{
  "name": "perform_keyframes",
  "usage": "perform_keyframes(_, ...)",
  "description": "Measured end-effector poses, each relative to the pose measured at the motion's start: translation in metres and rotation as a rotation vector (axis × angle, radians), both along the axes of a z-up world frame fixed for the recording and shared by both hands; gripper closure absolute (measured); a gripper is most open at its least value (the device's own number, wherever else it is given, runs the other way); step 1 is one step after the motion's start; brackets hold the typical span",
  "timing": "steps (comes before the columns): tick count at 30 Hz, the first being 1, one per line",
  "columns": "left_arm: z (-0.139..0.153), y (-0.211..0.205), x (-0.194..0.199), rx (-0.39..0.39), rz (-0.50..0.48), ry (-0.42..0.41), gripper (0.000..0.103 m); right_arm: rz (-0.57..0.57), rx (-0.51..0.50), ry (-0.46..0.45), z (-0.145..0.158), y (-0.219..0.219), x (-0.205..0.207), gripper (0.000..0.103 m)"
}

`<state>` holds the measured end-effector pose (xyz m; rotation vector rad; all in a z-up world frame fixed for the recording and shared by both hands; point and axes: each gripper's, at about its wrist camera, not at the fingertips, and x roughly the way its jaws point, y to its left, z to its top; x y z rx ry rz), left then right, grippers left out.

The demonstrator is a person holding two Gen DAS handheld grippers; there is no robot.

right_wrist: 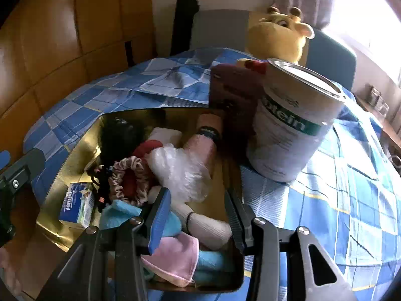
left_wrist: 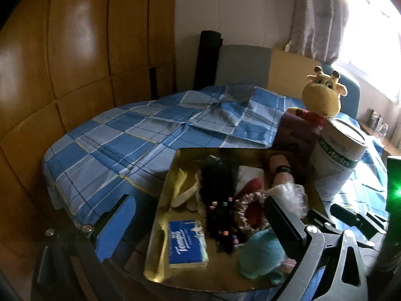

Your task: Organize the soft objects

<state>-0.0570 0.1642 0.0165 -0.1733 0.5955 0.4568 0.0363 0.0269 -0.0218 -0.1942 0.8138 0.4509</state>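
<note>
A gold tray on the bed holds several soft things: a blue tissue pack, black hair ties, a pink scrunchie, crinkled clear plastic, teal cloth, a pink cloth and a white roll. My left gripper is open wide over the tray's near left part, with nothing gripped. My right gripper hangs over the tray's near right corner, open; the white roll lies between its fingers, apart from the pads.
A blue checked sheet covers the bed. Behind the tray stand a maroon box, a white tin and a yellow giraffe plush. Wooden wardrobe doors line the left; a bright window is at the right.
</note>
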Motion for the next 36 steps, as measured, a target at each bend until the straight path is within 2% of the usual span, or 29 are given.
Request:
perform_keyframes(10, 0.004, -0.011, -0.003, -0.002, -0.009, -0.01, 0.0, -0.038, 0.037, -0.01, 0.003, -0.014, -0.004, 0.058)
perform_keyframes(36, 0.002, -0.015, -0.005, -0.019, -0.024, 0.002, 0.0, -0.028, 0.046, -0.008, 0.005, -0.015, -0.009, 0.058)
